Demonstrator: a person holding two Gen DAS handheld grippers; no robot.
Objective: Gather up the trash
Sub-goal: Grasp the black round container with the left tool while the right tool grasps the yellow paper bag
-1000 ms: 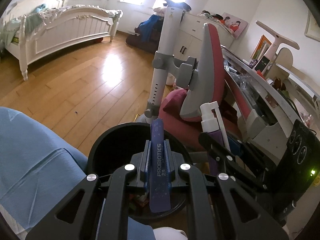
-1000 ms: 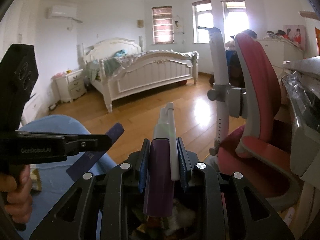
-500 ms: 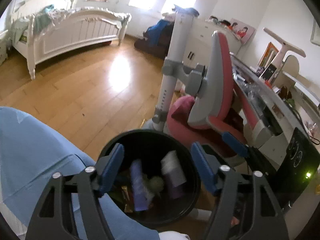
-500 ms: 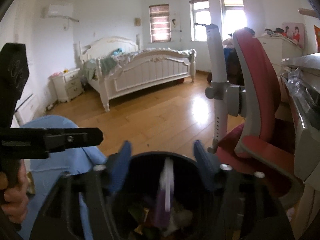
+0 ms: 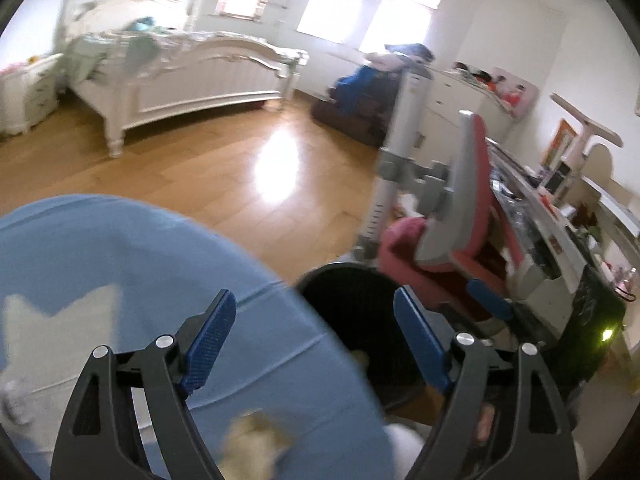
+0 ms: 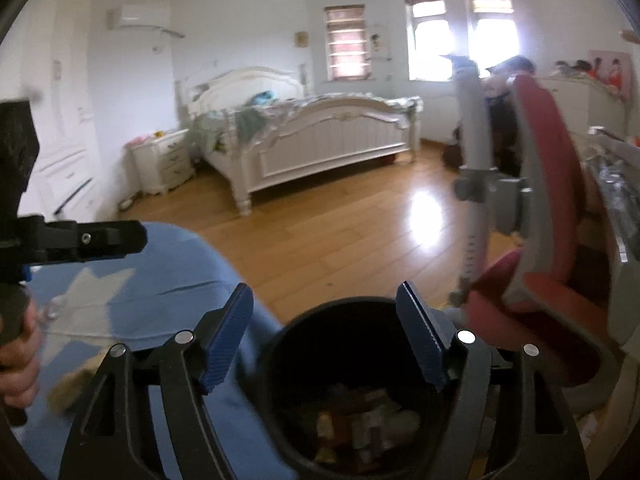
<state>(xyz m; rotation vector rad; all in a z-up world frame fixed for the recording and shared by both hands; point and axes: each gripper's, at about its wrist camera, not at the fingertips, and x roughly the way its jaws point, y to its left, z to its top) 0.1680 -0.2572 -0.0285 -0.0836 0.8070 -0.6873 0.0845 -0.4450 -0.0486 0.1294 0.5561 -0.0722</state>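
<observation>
A black round trash bin (image 6: 304, 344) stands on the floor beside a blue cloth-covered surface (image 5: 120, 264). It holds several pieces of trash (image 6: 360, 420). My right gripper (image 6: 326, 336) is open and empty above the bin. My left gripper (image 5: 316, 340) is open and empty, over the blue cloth's edge, left of the bin (image 5: 352, 292). A blurred pale crumpled scrap (image 5: 256, 440) lies on the cloth below the left gripper. It also shows in the right wrist view (image 6: 70, 390). The left gripper's body (image 6: 80, 236) shows at the left of the right wrist view.
A red and grey desk chair (image 5: 452, 216) stands right of the bin, with a cluttered desk (image 5: 560, 240) behind it. A white bed (image 6: 320, 140) and nightstand (image 6: 160, 164) stand across the wooden floor (image 6: 340, 232). A star patch (image 5: 52, 320) marks the cloth.
Both grippers opened and dropped the blue probiotics sachet and the purple spray bottle into the bin. The left gripper has since swung left over the blue cloth.
</observation>
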